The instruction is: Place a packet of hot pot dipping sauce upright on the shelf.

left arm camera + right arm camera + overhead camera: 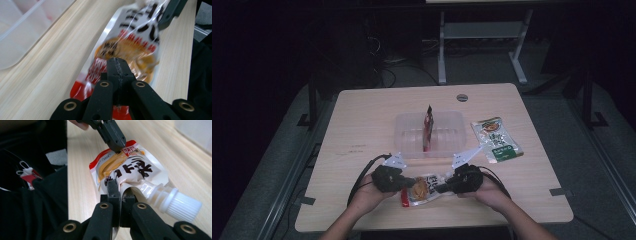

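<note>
Holding this pouch (426, 187) between my two claws, I judge it soft and floppy, light, with a glossy film that could slip; only the spout (172, 198) and its ribbed cap look stiff. The flat sealed edges seem the safest places to pinch, since the belly would just squash. My left claw (404, 183) is clenched on the red bottom edge, jaws pressed together with the film between them. My right claw (446, 185) is clenched on the top edge just beside the spout, jaws nearly closed on the crumpled film. The pouch stretches between them at the near edge of the tabletop (362, 125), in front of the tub (404, 131); whether it rests on the wood I cannot tell.
</note>
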`<act>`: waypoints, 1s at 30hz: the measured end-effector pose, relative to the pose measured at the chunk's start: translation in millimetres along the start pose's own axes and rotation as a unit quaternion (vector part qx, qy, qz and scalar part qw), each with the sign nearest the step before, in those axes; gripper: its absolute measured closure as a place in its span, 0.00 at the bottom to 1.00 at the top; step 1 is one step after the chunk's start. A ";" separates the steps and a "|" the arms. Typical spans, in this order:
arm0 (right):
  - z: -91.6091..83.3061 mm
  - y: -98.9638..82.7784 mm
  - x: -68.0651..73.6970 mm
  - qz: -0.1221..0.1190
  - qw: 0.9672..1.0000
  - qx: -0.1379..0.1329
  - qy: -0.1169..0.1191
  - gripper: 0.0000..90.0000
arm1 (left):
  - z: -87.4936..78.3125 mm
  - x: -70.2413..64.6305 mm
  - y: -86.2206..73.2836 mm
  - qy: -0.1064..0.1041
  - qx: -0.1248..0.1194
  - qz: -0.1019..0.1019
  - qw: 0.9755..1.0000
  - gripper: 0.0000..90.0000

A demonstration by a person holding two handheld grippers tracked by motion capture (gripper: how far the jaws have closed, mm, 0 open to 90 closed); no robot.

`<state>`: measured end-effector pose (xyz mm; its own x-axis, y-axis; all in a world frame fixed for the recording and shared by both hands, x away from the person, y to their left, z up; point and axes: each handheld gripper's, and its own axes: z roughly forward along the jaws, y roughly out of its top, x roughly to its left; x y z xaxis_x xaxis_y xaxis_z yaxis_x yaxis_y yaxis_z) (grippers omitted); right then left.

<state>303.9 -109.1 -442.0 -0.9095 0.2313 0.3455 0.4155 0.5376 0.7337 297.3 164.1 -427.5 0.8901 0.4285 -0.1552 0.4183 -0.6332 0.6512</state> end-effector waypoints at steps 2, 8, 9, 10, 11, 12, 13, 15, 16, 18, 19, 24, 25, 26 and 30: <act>-3.7 2.4 1.6 -0.010 1.000 -0.008 0.002 1.00 | -2.7 2.3 -1.2 0.003 0.002 0.003 1.000 1.00; -13.4 8.7 7.6 -0.024 0.999 -0.033 0.013 1.00 | 2.7 3.1 -1.0 -0.002 0.004 0.002 1.000 1.00; -14.7 9.9 7.9 -0.029 0.999 -0.037 0.015 1.00 | 5.6 1.0 0.0 -0.004 0.004 0.004 1.000 1.00; -16.3 11.3 8.8 -0.031 0.999 -0.042 0.015 1.00 | 8.3 -1.2 1.2 -0.008 0.001 0.005 1.000 1.00; -17.5 12.2 9.6 -0.031 0.998 -0.048 0.016 1.00 | 10.7 -3.5 2.6 -0.015 0.002 0.007 1.000 1.00; -18.6 12.9 9.3 -0.031 0.998 -0.052 0.018 1.00 | 13.2 -5.6 4.5 -0.023 0.001 0.008 1.000 1.00; -19.8 13.7 9.3 -0.033 0.998 -0.053 0.020 1.00 | 15.9 -8.1 6.3 -0.031 -0.004 0.007 0.999 1.00; -21.4 15.4 10.4 -0.035 0.997 -0.062 0.018 1.00 | 20.0 -14.2 10.9 -0.037 -0.011 0.007 0.999 1.00; -22.7 16.4 10.5 -0.036 0.997 -0.067 0.021 1.00 | 21.3 -15.7 13.1 -0.042 -0.014 0.011 0.999 1.00; -25.1 18.6 12.1 -0.039 0.996 -0.074 0.020 1.00 | 23.8 -18.5 16.2 -0.051 -0.018 0.013 0.998 1.00; -25.9 19.5 12.9 -0.041 0.996 -0.075 0.019 1.00 | 25.0 -20.3 17.2 -0.052 -0.021 0.012 0.998 1.00; -25.0 22.9 16.0 -0.047 0.995 -0.081 0.022 1.00 | 26.5 -24.6 20.4 -0.053 -0.031 0.022 0.998 1.00; -24.5 23.7 16.6 -0.049 0.995 -0.082 0.022 1.00 | 27.0 -25.1 20.7 -0.052 -0.034 0.024 0.998 1.00; -24.5 23.7 16.6 -0.049 0.995 -0.082 0.022 1.00 | 27.0 -25.1 20.7 -0.052 -0.034 0.024 0.998 1.00; -23.0 24.0 17.4 -0.048 0.995 -0.082 0.024 1.00 | 28.8 -26.1 21.2 -0.053 -0.034 0.029 0.998 1.00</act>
<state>298.4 -110.8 -404.8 -0.9452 0.1440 0.2930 0.3265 0.4143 0.8496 288.1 120.9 -431.0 0.9280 0.3199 -0.1910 0.3557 -0.6082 0.7096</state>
